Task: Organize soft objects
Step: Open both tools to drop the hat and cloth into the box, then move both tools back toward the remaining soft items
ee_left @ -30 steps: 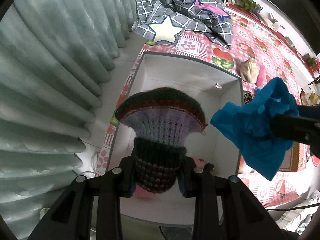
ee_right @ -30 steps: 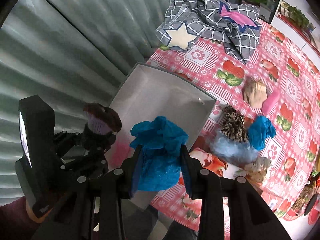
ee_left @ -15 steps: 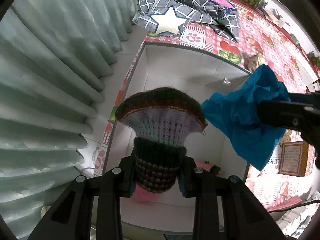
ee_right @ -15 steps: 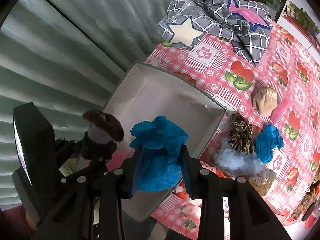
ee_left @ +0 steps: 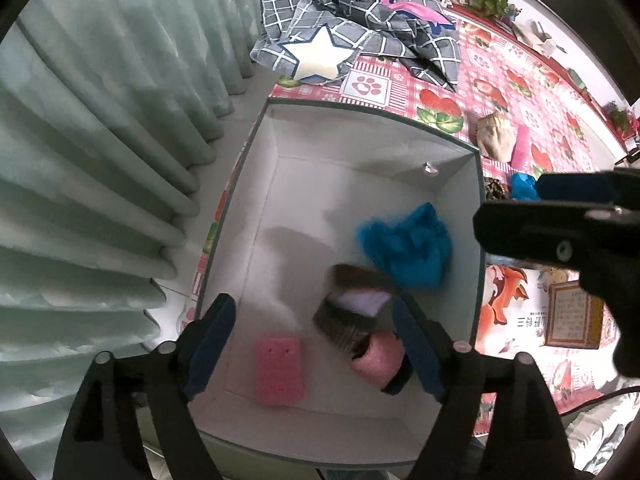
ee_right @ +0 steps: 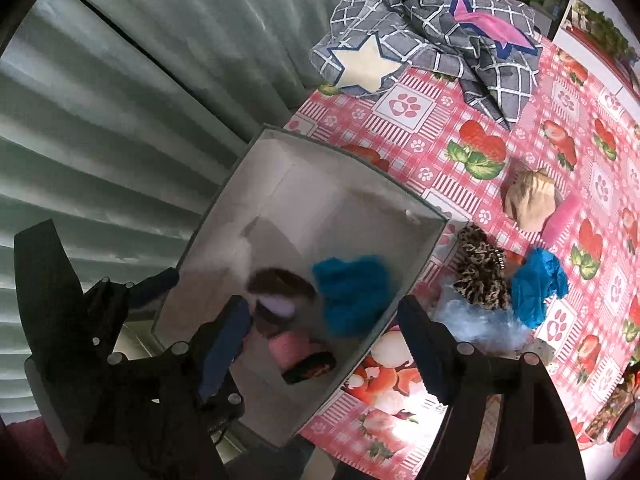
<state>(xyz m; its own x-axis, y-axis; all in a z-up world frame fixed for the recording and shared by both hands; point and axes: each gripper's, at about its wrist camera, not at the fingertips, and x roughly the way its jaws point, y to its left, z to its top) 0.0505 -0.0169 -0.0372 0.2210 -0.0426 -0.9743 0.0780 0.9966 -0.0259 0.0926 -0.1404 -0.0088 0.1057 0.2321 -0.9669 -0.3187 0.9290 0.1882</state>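
Note:
A white box with a grey rim [ee_left: 360, 148] [ee_right: 312, 184] stands at the table's edge. My left gripper [ee_left: 312, 304] hangs over it, jaws opening, and nothing is pressed between the pads. The striped knitted hat [ee_left: 352, 312] [ee_right: 280, 288] is blurred below them, inside the box. My right gripper [ee_right: 322, 304] is opening too, and the blue cloth [ee_left: 408, 244] [ee_right: 352, 296] lies loose in the box under it. A pink sponge [ee_left: 278, 372] and a pink roll [ee_left: 378, 360] rest on the box floor.
A grey checked blanket with a star [ee_right: 440, 40] lies at the far end of the red patterned tablecloth [ee_right: 440, 136]. Right of the box sit a leopard scrunchie [ee_right: 480, 276], a second blue cloth [ee_right: 538, 284], a beige cloth [ee_right: 528, 200] and a pale blue bag [ee_right: 476, 324]. Curtains [ee_left: 100, 160] hang on the left.
Both grippers went from shut to open. The knitted hat dropped out of the left one and the blue cloth out of the right one, both into the box.

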